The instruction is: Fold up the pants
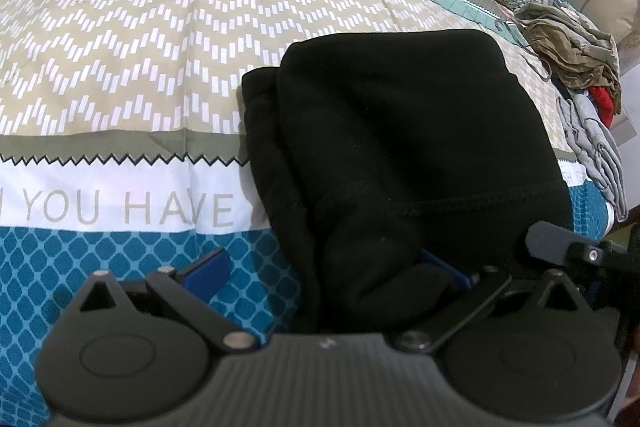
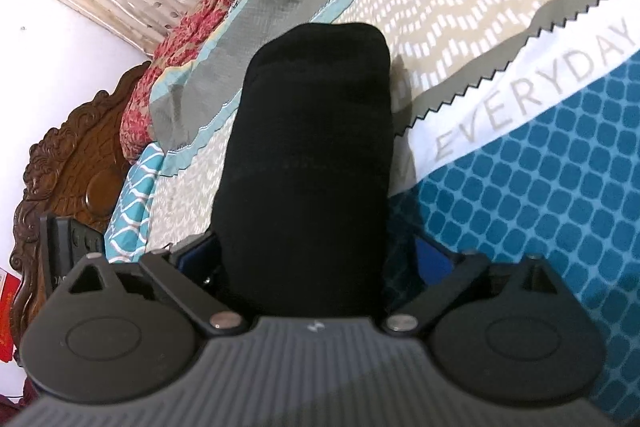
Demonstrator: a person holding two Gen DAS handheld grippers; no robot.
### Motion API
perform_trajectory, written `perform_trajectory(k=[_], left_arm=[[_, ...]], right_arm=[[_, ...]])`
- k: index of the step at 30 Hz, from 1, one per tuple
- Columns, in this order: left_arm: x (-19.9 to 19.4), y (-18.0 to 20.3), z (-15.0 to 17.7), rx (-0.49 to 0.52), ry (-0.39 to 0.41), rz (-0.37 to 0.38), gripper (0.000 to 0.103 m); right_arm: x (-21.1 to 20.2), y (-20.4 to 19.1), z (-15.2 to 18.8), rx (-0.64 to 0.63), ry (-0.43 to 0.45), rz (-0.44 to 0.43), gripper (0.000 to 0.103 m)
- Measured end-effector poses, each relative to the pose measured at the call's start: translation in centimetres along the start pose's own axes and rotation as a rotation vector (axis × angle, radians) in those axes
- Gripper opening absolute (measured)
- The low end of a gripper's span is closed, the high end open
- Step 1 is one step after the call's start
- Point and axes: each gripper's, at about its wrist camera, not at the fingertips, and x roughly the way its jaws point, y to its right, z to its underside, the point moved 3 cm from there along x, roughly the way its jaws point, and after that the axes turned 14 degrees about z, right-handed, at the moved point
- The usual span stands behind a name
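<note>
Both claws gape wide: left claw (image 1: 326,277) and right claw (image 2: 316,259) straddle the folded black pants (image 1: 400,131) on the bed (image 1: 120,67).

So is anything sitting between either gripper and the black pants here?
Nothing visible. The black pants already lie between the fingers of the left gripper, and likewise the right gripper. The pile of clothes lies beyond them at the bed's edge, clear of both.
</note>
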Motion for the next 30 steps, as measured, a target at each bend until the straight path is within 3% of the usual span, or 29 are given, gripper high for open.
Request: perform_trajectory(k=[4,7,14,22,24,26,28,30], left_arm=[[0.1,0.0,-0.1,0.001,-0.002,-0.001,0.103],[0.3,0.1,-0.2,0.009,-0.002,-0.009,0.103],[0.6,0.3,-0.1,0.011,0.002,-0.013,0.103],[0.6,0.1,-0.2,0.000,0.002,-0.011,0.103],[0.7,0.0,-0.5,-0.002,-0.003,-0.009,0.103],[0.7,0.0,-0.8,0.005,-0.006,-0.014,0.103],[0.3,0.4,-0.9,0.024,0.008,-0.020,0.096],[-0.4,1.6,-1.0,0.058,0.023,0.033,0.060]], right_arm=[[0.5,-0.1,0.4,0.020,-0.009,-0.007,0.099],[0.5,-0.2,0.7,0.047,-0.035,-0.039,0.086],[0.7,0.0,0.8,0.064,-0.050,-0.058,0.090],[1.5,-1.5,0.3,0.000,-0.074,-0.019,0.092],[1.6,-2.1,0.1,-0.028,-0.066,-0.001,0.091],[1.6,-3.1,0.2,-0.082,-0.045,0.029,0.084],[1.2,-4.1,0.3,-0.145,-0.015,0.056,0.076],[0.8,-4.8,0.4,-0.182,0.010,0.072,0.072]])
